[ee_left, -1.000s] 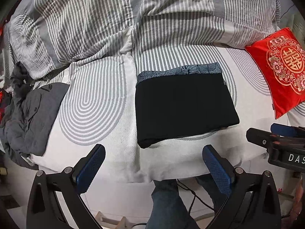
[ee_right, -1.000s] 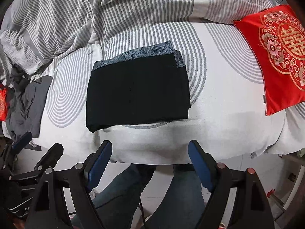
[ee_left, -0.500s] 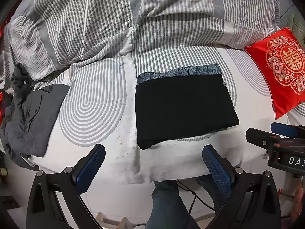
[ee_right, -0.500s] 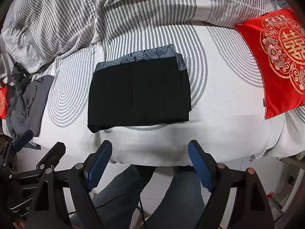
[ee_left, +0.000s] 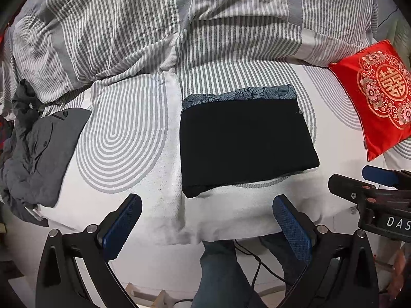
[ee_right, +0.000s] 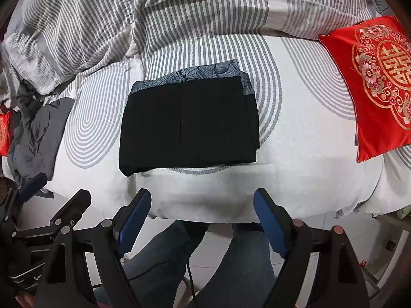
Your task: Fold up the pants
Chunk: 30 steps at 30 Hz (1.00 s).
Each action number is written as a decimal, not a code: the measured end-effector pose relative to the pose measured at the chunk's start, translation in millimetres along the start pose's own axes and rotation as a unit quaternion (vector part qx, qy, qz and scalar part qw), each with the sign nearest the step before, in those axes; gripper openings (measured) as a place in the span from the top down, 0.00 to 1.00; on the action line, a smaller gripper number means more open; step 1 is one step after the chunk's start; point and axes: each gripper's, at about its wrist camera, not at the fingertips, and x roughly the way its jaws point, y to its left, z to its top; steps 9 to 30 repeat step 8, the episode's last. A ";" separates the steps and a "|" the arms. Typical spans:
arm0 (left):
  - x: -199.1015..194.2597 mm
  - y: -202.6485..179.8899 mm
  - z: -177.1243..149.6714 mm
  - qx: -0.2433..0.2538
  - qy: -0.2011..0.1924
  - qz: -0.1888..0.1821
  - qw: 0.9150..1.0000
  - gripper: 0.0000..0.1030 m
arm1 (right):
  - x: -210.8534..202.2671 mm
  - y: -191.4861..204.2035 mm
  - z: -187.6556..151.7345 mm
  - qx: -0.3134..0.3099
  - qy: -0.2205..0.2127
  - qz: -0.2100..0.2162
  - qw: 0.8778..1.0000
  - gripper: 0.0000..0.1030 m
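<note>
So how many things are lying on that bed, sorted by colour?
Black: 1, the folded pants
Red: 2, the big cushion and a small one at the left edge
Grey: 1, the crumpled garment
Striped grey-white: 1, the duvet
Total: 5

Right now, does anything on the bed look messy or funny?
The black pants lie neatly folded, a patterned grey layer peeking out behind. The only messy thing is the crumpled grey clothing heaped at the bed's left edge.

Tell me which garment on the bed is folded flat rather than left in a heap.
The black pants at the bed's middle: a neat rectangle with a grey patterned layer showing along the far edge. The grey garment at the left edge lies crumpled.
</note>
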 end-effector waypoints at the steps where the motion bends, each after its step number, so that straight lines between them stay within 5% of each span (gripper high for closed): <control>1: 0.1 -0.1 0.0 0.000 0.000 -0.001 1.000 0.01 | 0.1 0.2 -0.1 0.000 0.000 0.000 1.000 0.18; 30: -2.3 -5.1 -0.1 0.007 -0.007 -0.008 1.000 0.01 | 0.5 -1.3 0.4 -0.003 0.002 -0.001 1.000 0.18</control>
